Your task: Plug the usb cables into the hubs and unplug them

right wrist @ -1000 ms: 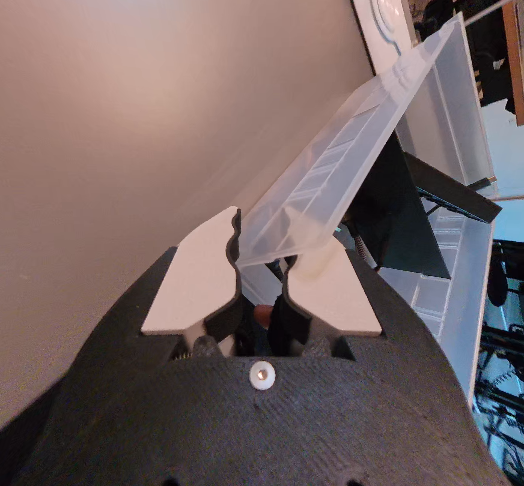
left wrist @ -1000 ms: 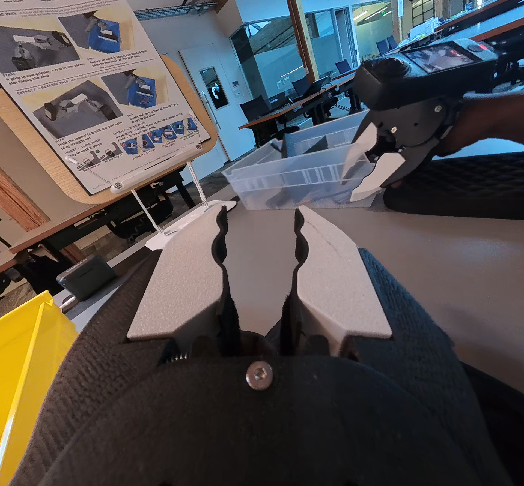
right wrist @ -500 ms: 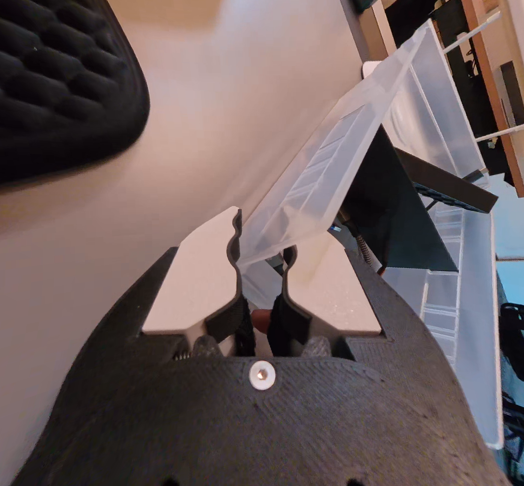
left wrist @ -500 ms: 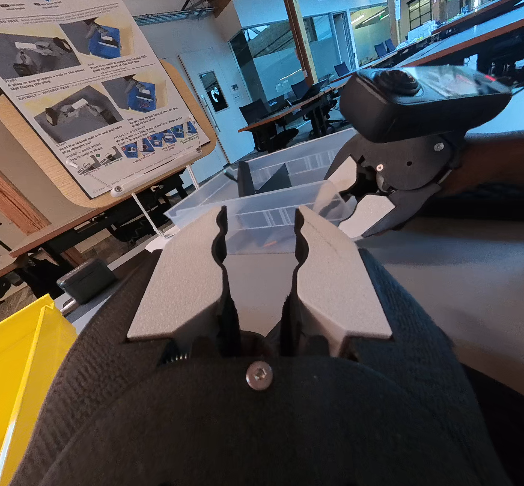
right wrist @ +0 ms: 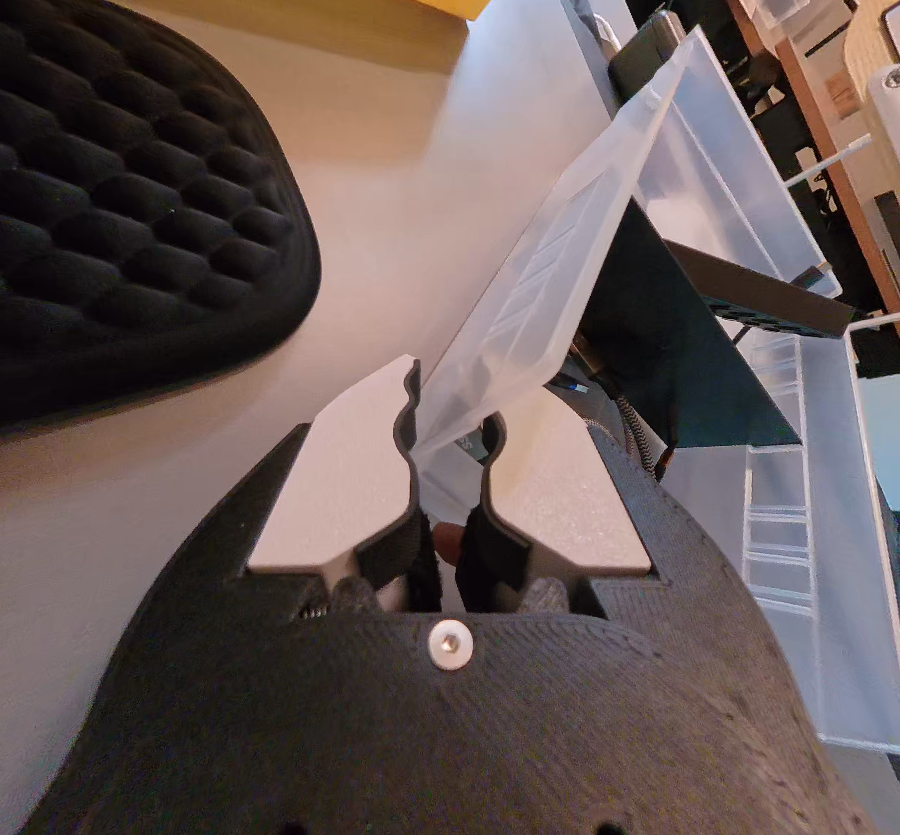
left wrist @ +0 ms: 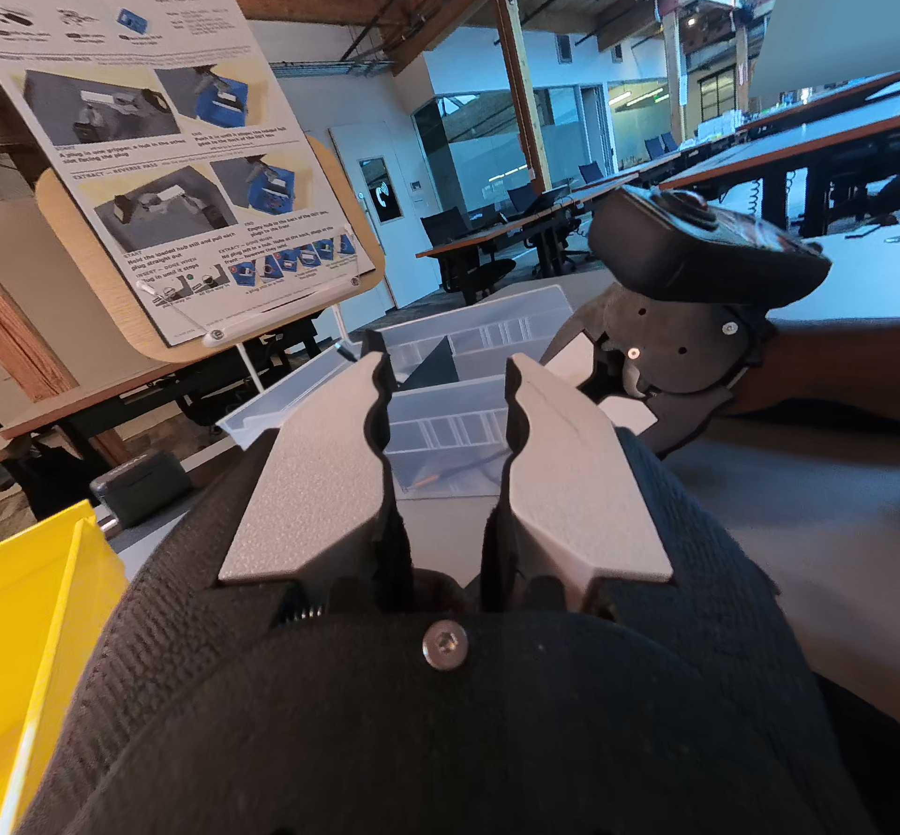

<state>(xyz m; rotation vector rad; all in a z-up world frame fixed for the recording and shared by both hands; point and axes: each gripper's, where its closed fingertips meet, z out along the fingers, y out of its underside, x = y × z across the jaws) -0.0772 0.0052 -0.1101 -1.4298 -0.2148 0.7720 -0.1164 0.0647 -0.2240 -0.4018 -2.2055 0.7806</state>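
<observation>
A clear plastic bin (left wrist: pixel 487 312) stands on the grey table just beyond my left gripper (left wrist: pixel 445 388), which is open and empty. A black divider (left wrist: pixel 433 366) splits the bin, and a dark cable (left wrist: pixel 458 468) lies in its near section. My right gripper (right wrist: pixel 453 393) is shut on the bin's near wall (right wrist: pixel 560 252) at a corner. It also shows in the left wrist view (left wrist: pixel 579 373), at the bin's right end. In the right wrist view a braided cable (right wrist: pixel 633 432) and a dark flat bar (right wrist: pixel 759 295) lie inside the bin.
A yellow bin (left wrist: pixel 39 617) sits at my near left. An instruction board (left wrist: pixel 170 154) on a stand rises behind the clear bin. A black padded mat (right wrist: pixel 121 203) lies on the table. A small dark box (left wrist: pixel 141 485) sits at the table's left edge. The gap from one gripper's tips to the other's is roughly 15 centimetres.
My right gripper has dragged the clear bin across the table, leftward and closer to my left gripper. The left gripper stayed open and still.
</observation>
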